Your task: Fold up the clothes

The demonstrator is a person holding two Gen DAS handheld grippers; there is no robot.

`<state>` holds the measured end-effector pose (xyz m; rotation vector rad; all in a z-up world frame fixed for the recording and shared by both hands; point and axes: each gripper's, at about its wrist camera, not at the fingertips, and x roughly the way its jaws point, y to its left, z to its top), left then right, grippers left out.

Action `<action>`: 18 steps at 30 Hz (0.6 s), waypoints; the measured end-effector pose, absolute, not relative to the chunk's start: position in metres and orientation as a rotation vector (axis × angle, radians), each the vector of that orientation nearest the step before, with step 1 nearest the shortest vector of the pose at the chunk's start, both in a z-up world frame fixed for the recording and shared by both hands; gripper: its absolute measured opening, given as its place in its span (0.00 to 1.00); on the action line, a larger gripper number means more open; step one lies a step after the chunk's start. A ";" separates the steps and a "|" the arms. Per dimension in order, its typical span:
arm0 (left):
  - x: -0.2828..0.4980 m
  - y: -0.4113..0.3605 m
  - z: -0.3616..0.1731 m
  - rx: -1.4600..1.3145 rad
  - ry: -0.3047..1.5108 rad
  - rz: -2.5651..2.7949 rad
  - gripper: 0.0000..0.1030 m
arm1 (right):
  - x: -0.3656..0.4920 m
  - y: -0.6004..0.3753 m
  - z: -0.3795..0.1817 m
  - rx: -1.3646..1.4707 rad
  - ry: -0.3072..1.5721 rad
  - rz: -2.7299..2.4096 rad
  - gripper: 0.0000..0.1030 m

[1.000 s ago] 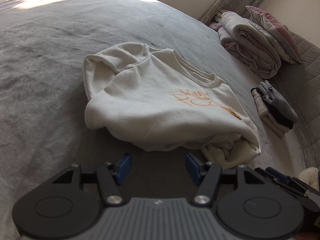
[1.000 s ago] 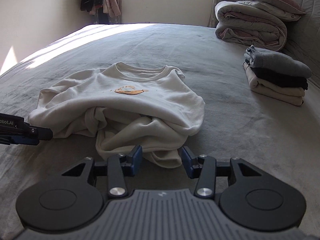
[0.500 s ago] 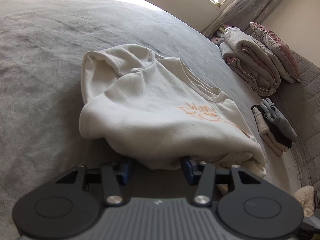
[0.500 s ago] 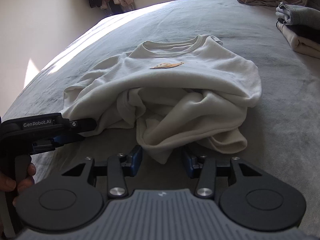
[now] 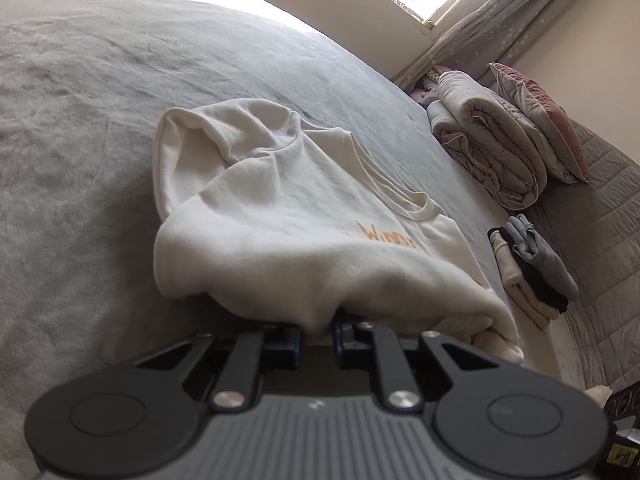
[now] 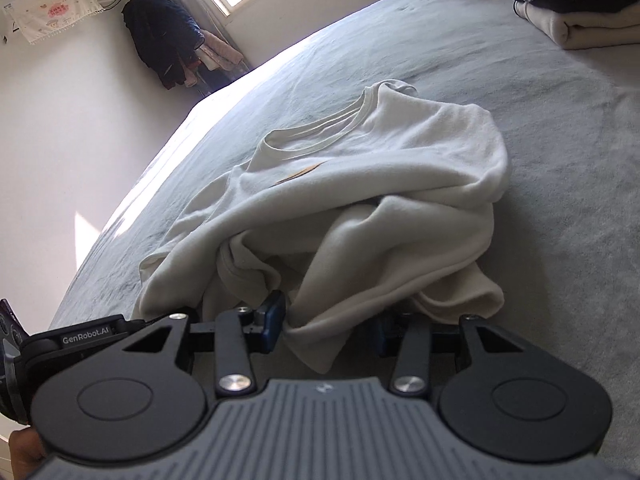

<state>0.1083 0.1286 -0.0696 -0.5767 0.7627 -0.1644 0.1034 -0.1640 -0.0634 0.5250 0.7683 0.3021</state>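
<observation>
Gripping the near edge of a cream sweatshirt [image 5: 288,216] on a grey bed [image 5: 80,160], a person works two handheld tools at once. At 6 o'clock in the left wrist view, the left gripper [image 5: 317,334] is closing, its blue-padded fingers [image 5: 294,338] already pinching a fold of the hem. At 6 o'clock in the right wrist view, the right gripper [image 6: 328,330] is closing too; a loose flap of cloth hangs between its fingers [image 6: 274,320], which stand apart and do not yet press it.

Done well, this step likely calls for the right side to catch a single clean edge rather than the bunched flap, then for both hands to lift together and level so the hem carries evenly toward the collar.

The sweatshirt lies mid-bed, collar at 12 o'clock, orange lettering on its chest. Its body is partly doubled over and its near side is rumpled, with loose folds spilling out beneath the top layer. A stack of folded clothes [image 5: 532,264] sits at 3 o'clock, well apart, with a rolled quilt [image 5: 488,140] beyond it.
</observation>
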 end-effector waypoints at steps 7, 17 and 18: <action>0.100 0.135 -0.054 -0.571 0.726 -0.184 0.07 | 0.099 -0.174 -0.049 0.556 0.745 0.278 0.15; 0.082 0.153 -0.030 -0.610 0.665 -0.221 0.06 | 0.079 -0.211 -0.011 0.615 0.644 0.266 0.12; 0.080 0.157 -0.028 -0.626 0.663 -0.224 0.06 | 0.076 -0.215 -0.008 0.624 0.640 0.263 0.12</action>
